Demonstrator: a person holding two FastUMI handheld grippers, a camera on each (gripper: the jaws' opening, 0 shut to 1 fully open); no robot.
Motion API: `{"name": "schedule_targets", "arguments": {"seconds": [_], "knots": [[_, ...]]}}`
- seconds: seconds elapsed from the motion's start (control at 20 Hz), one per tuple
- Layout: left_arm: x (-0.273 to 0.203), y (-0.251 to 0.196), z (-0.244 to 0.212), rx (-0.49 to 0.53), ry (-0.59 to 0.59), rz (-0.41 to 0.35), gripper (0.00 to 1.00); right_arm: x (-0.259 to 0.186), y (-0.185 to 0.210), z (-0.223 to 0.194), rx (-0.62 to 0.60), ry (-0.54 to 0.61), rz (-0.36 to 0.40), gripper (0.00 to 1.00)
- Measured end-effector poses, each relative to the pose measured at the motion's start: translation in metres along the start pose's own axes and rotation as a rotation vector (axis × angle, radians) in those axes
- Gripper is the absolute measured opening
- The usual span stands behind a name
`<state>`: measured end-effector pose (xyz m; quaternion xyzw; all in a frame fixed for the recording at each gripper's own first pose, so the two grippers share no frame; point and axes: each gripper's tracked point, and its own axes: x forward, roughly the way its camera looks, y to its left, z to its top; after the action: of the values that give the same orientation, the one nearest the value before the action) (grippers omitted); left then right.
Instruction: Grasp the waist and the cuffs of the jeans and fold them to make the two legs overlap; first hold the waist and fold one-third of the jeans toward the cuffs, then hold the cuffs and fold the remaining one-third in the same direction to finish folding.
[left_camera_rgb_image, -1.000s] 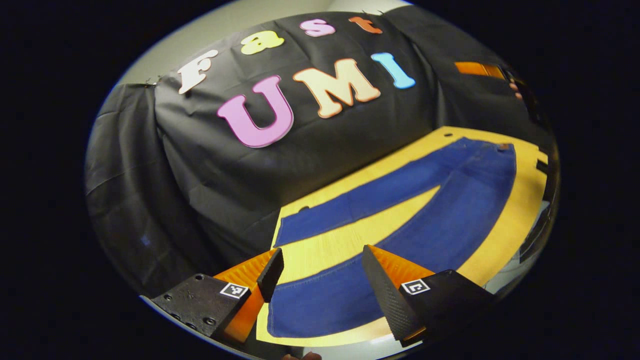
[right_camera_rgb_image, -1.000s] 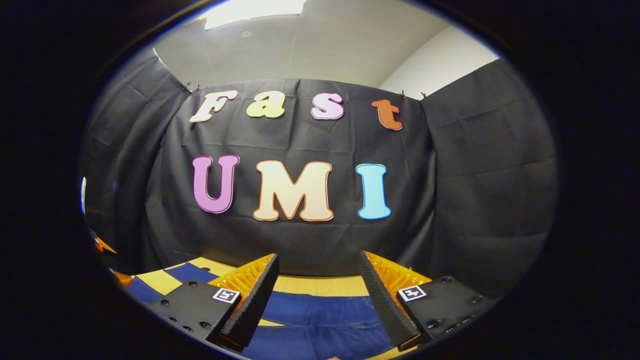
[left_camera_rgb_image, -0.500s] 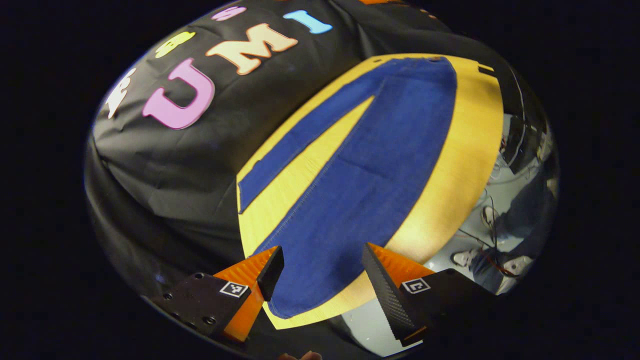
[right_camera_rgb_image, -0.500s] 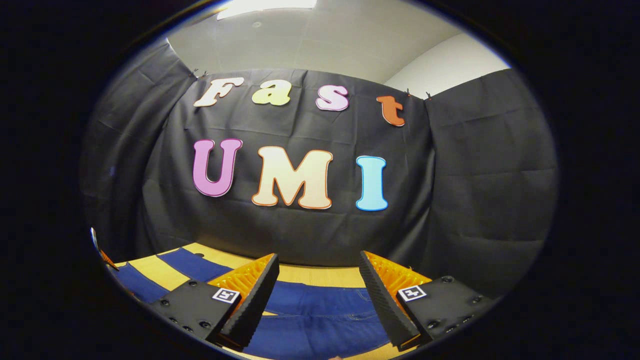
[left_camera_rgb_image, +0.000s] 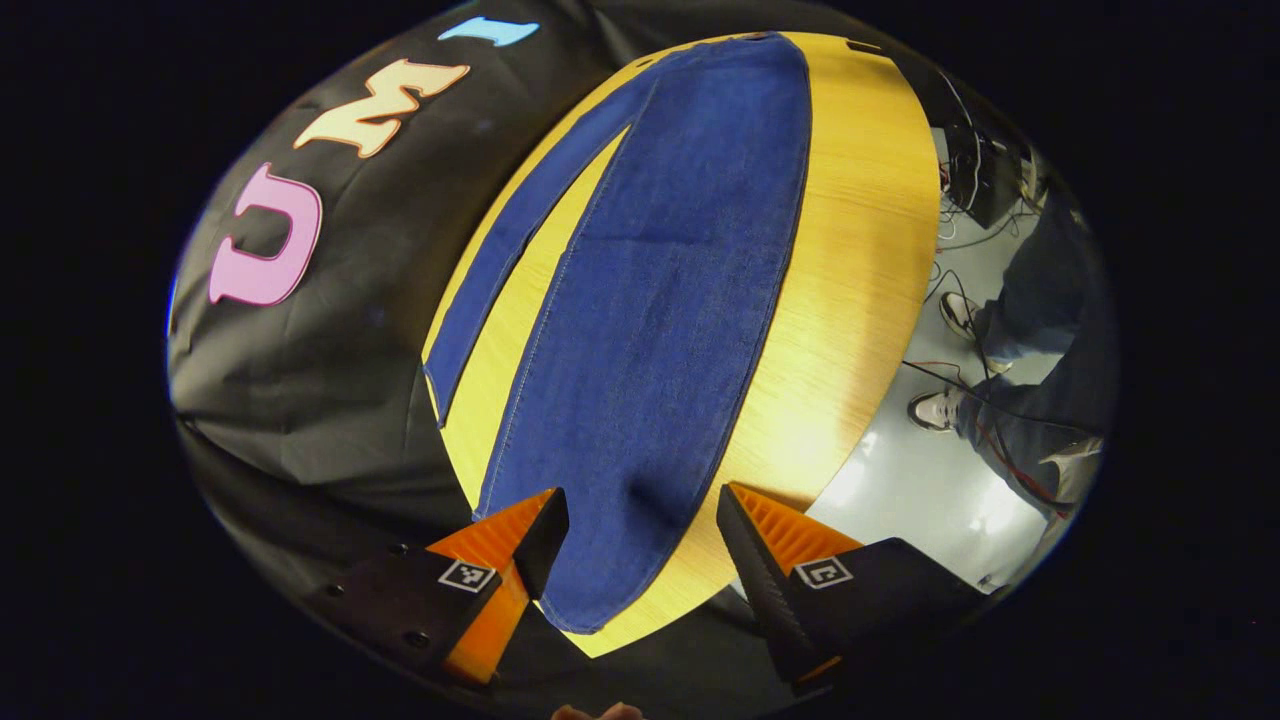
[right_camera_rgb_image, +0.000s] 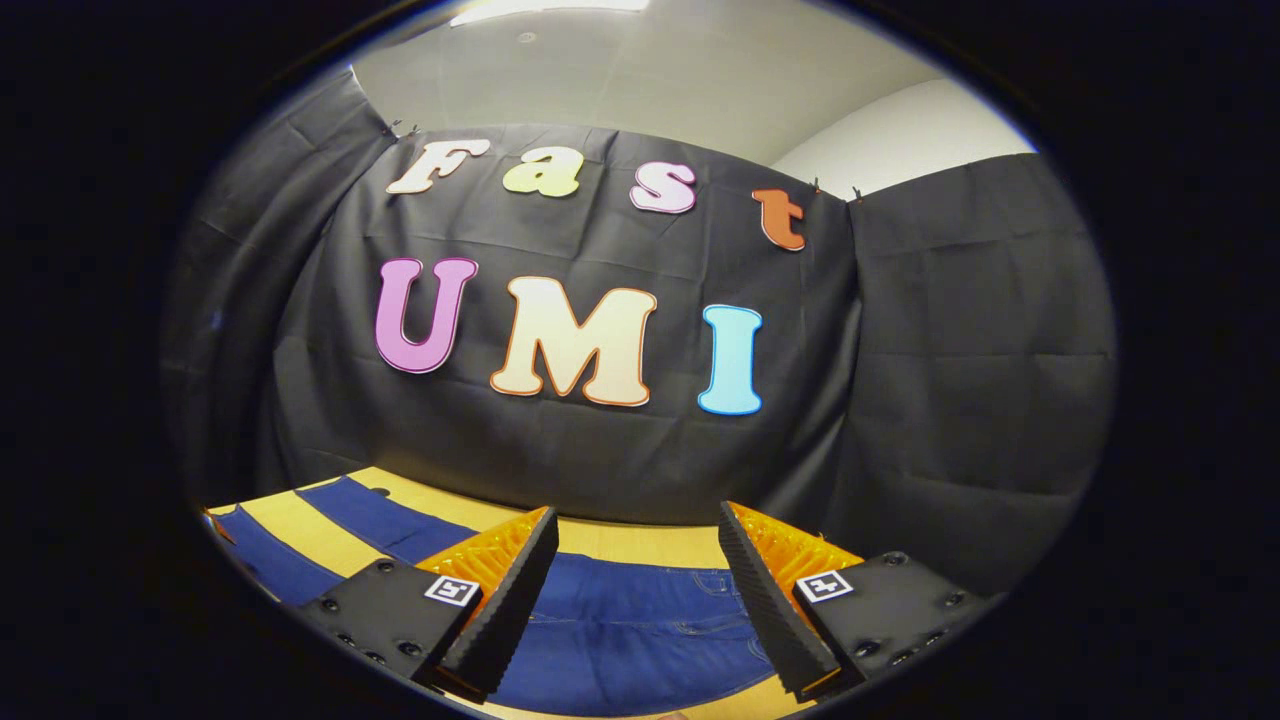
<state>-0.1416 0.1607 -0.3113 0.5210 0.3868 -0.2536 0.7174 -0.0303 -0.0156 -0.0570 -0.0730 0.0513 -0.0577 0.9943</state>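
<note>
Blue jeans (left_camera_rgb_image: 650, 300) lie flat on the yellow wooden table (left_camera_rgb_image: 860, 250), legs spread in a narrow V. In the left gripper view the near leg's cuff (left_camera_rgb_image: 590, 590) lies just ahead of my left gripper (left_camera_rgb_image: 640, 530), which hovers open above it with nothing between its fingers. The far leg (left_camera_rgb_image: 500, 250) runs along the table's back edge. In the right gripper view the waist part of the jeans (right_camera_rgb_image: 640, 620) lies under my right gripper (right_camera_rgb_image: 635, 580), which is open and held above the cloth. Both legs (right_camera_rgb_image: 370, 515) stretch off to the left there.
A person's legs and shoes (left_camera_rgb_image: 1000, 400) stand on the pale floor beside the table's front edge, with cables (left_camera_rgb_image: 960, 290) trailing across the floor. The black booth cloth (right_camera_rgb_image: 600, 440) closes off the back of the table.
My left gripper has swung over and tilted down toward the near cuff, so the jeans now run straight ahead of it. The right gripper has dipped slightly, showing more of the waist.
</note>
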Motion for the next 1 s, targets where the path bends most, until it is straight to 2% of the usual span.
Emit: {"name": "schedule_targets", "arguments": {"seconds": [0.1,0.15,0.35,0.45,0.5,0.6,0.7,0.75,0.9,1.0], "knots": [[0.007,0.003,0.002,0.014,-0.001,-0.013,0.91,-0.001,-0.004,-0.002,-0.001,0.003,-0.010,0.99],[0.011,0.006,0.004,0.031,-0.003,-0.016,0.86,-0.003,-0.006,-0.002,-0.001,0.004,-0.016,0.99],[0.024,0.017,0.013,0.115,-0.021,-0.007,0.83,-0.008,-0.018,-0.004,0.006,0.005,-0.049,1.00],[0.031,0.020,0.016,0.119,-0.027,-0.023,0.80,-0.011,-0.022,-0.005,0.003,0.007,-0.057,0.99],[0.034,0.020,0.017,0.111,-0.030,-0.048,0.82,-0.011,-0.024,-0.005,0.005,0.008,-0.062,0.99],[0.040,0.015,0.017,0.072,-0.031,-0.095,0.77,-0.011,-0.025,-0.008,0.016,0.013,-0.066,1.00],[0.040,0.011,0.017,0.049,-0.030,-0.133,0.57,-0.013,-0.025,-0.009,0.018,0.015,-0.068,1.00],[0.039,0.007,0.017,0.045,-0.030,-0.155,0.54,-0.013,-0.025,-0.009,0.014,0.014,-0.068,0.99],[0.036,-0.001,0.018,0.047,-0.018,-0.174,0.18,-0.015,-0.029,-0.012,-0.011,0.026,-0.063,1.00],[0.035,-0.006,0.018,0.036,-0.005,-0.188,0.10,-0.015,-0.035,-0.022,-0.050,0.052,-0.046,0.99]]}}
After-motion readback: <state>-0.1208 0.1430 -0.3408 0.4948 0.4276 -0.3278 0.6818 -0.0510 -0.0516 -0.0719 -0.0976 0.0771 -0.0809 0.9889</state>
